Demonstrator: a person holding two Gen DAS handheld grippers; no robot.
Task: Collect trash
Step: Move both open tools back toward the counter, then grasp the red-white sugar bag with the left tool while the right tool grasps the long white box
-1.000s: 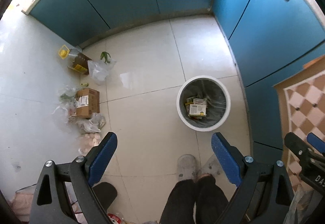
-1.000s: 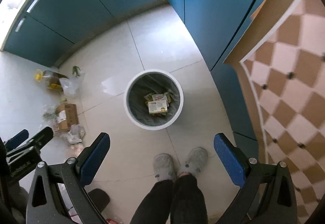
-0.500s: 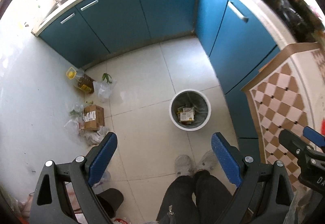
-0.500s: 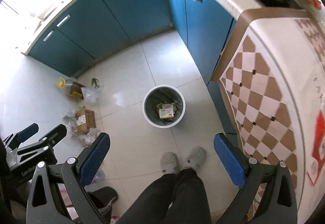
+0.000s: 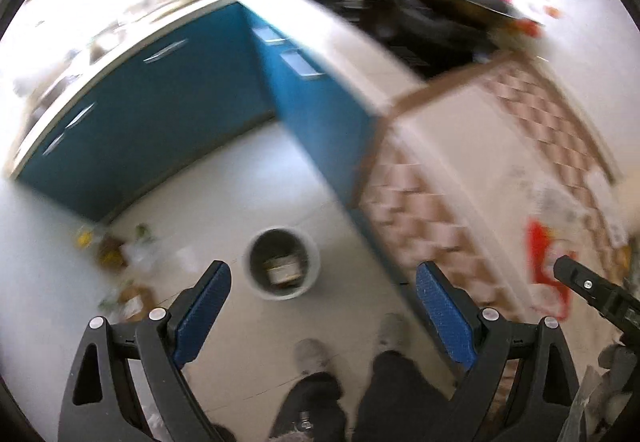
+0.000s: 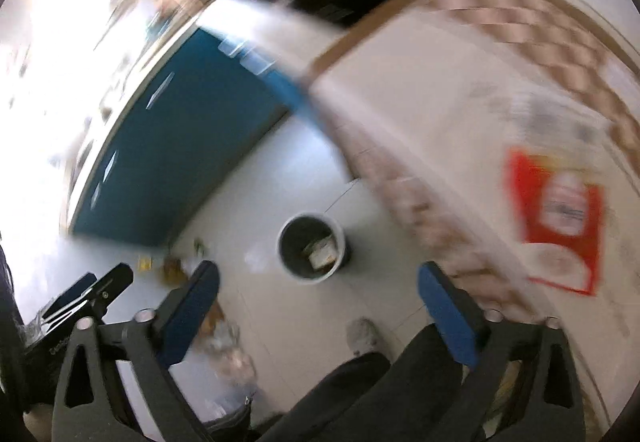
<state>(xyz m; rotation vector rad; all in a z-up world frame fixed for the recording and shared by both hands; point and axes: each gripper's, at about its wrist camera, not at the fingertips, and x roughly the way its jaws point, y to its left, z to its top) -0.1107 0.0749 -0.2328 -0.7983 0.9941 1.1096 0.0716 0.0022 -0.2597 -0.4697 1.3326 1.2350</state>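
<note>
Both views are blurry now, and they show much more of the room than a moment ago. The cameras have gone up high and tipped back, so the bin (image 5: 284, 268) looks small and far down on the floor. I think the person has stood up straight after a drop into the bin.

The left claw (image 5: 322, 316) is wide apart and holds nothing. The right claw (image 6: 318, 316) is wide apart too, and it is also empty.

The bin stands on the pale floor (image 5: 224, 209) near the blue cupboards (image 5: 168, 121). It has some boxes or papers inside, but they are too blurry to name. The person's two feet are just beside it.

More trash (image 5: 116, 254) lies on the floor to the left of the bin, well apart from it. There is something yellow, a brown box and some clear bags there.

A red and white packet (image 6: 560, 226) lies on the checked bench (image 6: 460, 89) at the right. It may be trash too, so the job is not finished. Next, a claw must go to the pile or the packet.
</note>
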